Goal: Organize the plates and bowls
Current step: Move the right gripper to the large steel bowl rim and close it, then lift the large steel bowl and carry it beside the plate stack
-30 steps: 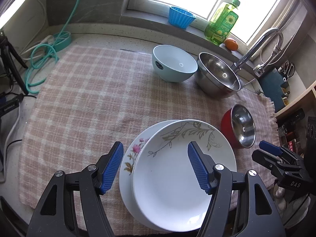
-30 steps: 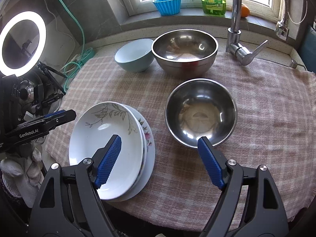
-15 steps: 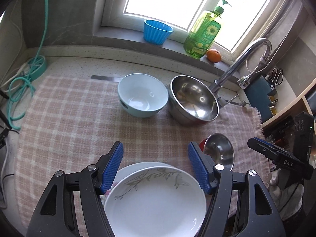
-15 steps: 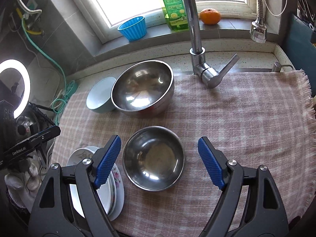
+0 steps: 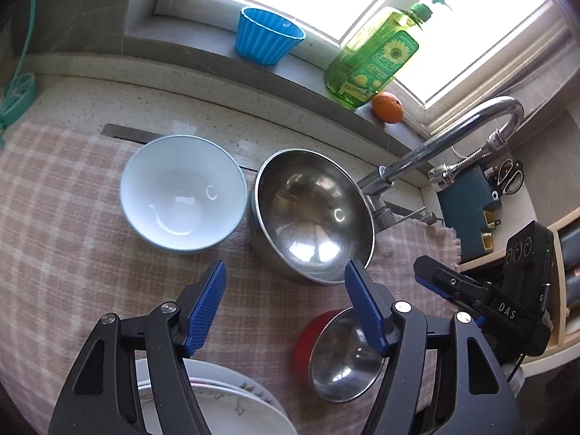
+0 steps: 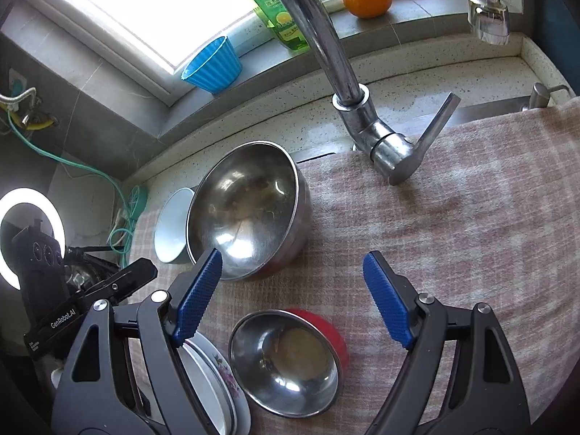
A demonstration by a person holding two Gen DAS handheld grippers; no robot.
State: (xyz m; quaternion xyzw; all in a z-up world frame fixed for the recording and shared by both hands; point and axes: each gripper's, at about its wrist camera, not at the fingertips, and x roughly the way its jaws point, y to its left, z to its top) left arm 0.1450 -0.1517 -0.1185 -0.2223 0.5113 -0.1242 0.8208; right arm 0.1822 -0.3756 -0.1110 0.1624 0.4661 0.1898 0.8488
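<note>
hovering: both tongs (image 5: pixel 284 299) (image 6: pixel 291 290) open, empty | large steel bowl (image 5: pixel 311 214) just ahead | plates (image 5: pixel 217 409) below left

We see the right gripper (image 6: pixel 293 297) with its jaws wide apart and empty above the checked cloth (image 6: pixel 453 217), a small steel bowl (image 6: pixel 286 362) below, stacked plates (image 6: pixel 217 380) left of it, and a large steel bowl (image 6: pixel 250 206) beyond, near the faucet (image 6: pixel 348 83).
</note>
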